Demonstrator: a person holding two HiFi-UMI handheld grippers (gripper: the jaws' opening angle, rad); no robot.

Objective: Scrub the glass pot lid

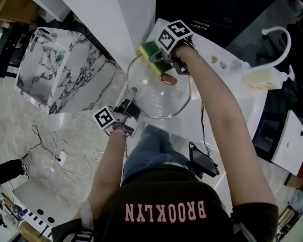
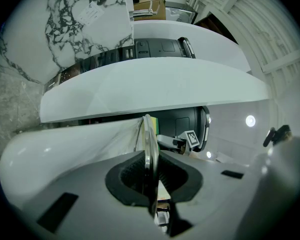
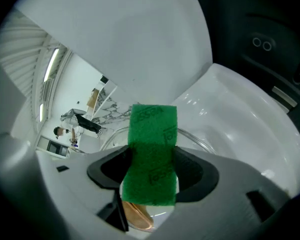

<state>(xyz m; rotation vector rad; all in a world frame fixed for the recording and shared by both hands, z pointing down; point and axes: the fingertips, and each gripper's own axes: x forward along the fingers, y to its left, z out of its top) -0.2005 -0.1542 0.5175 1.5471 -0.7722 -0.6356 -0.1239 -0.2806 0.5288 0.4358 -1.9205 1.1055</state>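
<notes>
The glass pot lid [image 1: 159, 95] is held over the white counter, its copper-coloured knob [image 1: 167, 78] near the far side. My left gripper [image 1: 127, 105] is shut on the lid's near rim; in the left gripper view the metal rim [image 2: 149, 149] runs edge-on between the jaws. My right gripper [image 1: 161, 59] is shut on a yellow-and-green sponge [image 1: 152, 54] at the lid's far edge. In the right gripper view the green sponge [image 3: 151, 154] fills the jaws, with the lid's rim [image 3: 195, 136] behind and the knob [image 3: 137, 216] below.
A marble-patterned box [image 1: 60, 67] stands to the left. A soap bottle [image 1: 265, 77] and a curved white faucet [image 1: 283, 37] sit at the right by a dark sink. A black device [image 1: 204, 160] lies on the counter's near edge. Cables [image 1: 60, 155] trail on the floor.
</notes>
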